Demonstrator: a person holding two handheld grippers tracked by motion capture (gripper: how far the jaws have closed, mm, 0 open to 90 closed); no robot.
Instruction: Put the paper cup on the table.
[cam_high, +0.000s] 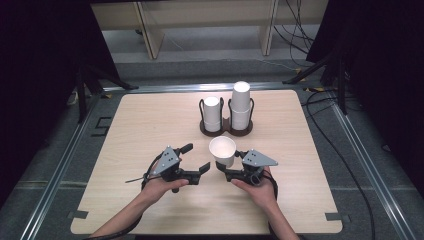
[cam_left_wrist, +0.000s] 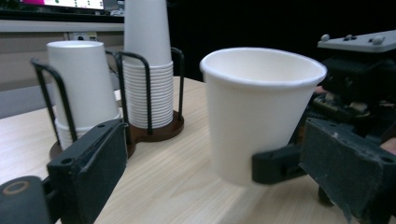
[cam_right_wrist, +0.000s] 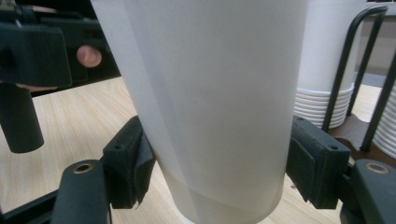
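In the high view a single white paper cup (cam_high: 223, 150) stands mouth-up just below the middle of the frame, in front of the black wire cup holder (cam_high: 226, 129) that carries two stacks of upturned cups. The right tongs (cam_high: 226, 169) pinch this cup low on its wall: in the right gripper view the two black jaws press against either side of the cup (cam_right_wrist: 215, 107) near its base, and its bottom appears to sit just off the table (cam_right_wrist: 70, 121). The cup's long axis is close to upright, leaning slightly.

The left tongs (cam_high: 196, 157) are spread, holding nothing. In the left gripper view the cup (cam_left_wrist: 259, 112) sits right of centre, between the two wide-apart jaws but nearer the right-hand one. So the cup lies ahead and a little to the right of the left tongs, near them; a handover would likely need only a short push toward the frame's right before closing.
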